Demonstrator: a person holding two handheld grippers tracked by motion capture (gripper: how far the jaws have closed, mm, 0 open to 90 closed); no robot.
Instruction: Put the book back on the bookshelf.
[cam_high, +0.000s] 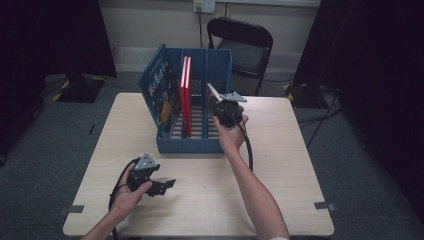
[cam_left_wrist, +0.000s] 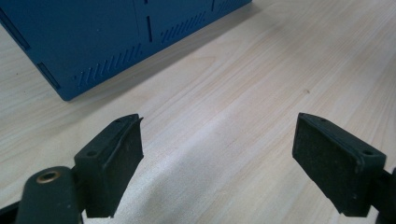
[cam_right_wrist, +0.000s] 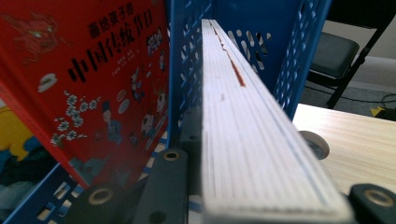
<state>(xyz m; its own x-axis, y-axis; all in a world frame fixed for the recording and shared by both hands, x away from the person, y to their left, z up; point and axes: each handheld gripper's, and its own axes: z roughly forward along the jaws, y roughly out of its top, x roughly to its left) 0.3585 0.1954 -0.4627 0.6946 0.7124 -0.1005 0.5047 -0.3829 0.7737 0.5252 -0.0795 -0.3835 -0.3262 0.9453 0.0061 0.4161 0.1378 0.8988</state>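
A thin white-edged book (cam_right_wrist: 252, 135) is being clamped between the jaws of the right gripper (cam_high: 226, 106) and held edge-up over the right-hand compartment of the blue plastic slotted file rack (cam_high: 210, 146), beside a red picture book (cam_right_wrist: 88, 79) standing in the middle compartment. The left gripper (cam_left_wrist: 217, 158) is being held low over the pale wooden table (cam_left_wrist: 261, 70), near the rack's front, its jaws spread wide with nothing between them.

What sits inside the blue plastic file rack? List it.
Blue plastic file rack: leaning blue picture book, upright red book, white-edged book gripped by right gripper. Its cover is hidden.
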